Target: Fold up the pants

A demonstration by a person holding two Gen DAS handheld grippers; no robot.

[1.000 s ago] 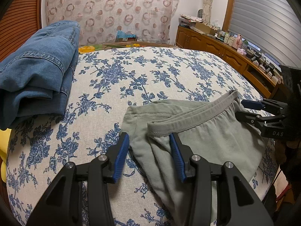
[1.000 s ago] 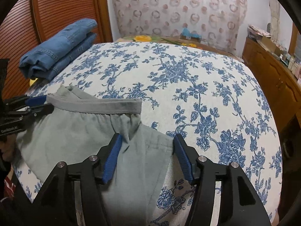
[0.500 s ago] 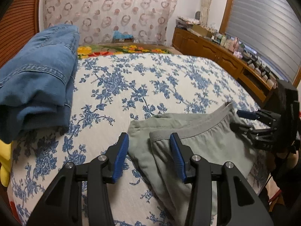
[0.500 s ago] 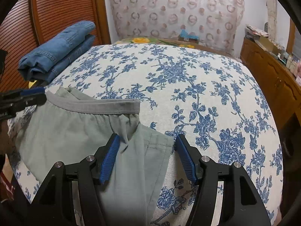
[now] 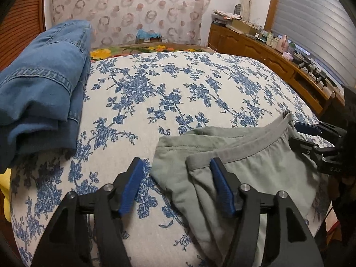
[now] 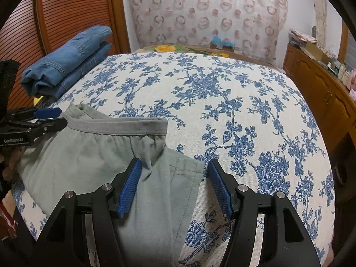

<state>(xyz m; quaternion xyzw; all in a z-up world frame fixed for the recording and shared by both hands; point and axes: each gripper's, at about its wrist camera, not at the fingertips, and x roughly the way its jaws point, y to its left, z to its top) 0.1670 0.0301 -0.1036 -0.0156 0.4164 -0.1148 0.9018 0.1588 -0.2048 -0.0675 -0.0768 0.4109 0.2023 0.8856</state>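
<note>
Folded blue jeans [image 5: 42,93] sit in a stack at the far left edge of the bed [image 5: 178,84], well apart from everything else on its white cover with blue flowers. Behind them runs a reddish slatted door [image 6: 62,20], and past the head of the bed hangs a curtain with ring patterns [image 5: 133,9].

The left hand-held gripper [image 5: 176,185] hovers low over the near left part of the bed. Its jaws have just been opening and now stand apart; the left corner of the grey-green pants [image 5: 244,178] lies between them, and the blue pads [image 5: 132,188] do not press on the cloth.

The pants lie flat at the near edge of the bed, doubled over, with the darker grey waistband [image 6: 120,125] running across the far side. A fold of leg fabric pokes out from under the top layer on both sides.

The right hand-held gripper [image 6: 174,185] hangs over the right end of the pants, jaws apart. The crumpled edge of the cloth sits just beside its left pad, while the right pad is over bare bedcover; nothing is pinched.

Along the right wall stands a wooden cabinet [image 5: 267,53] cluttered with small items, below a closed window blind [image 5: 316,13].
</note>
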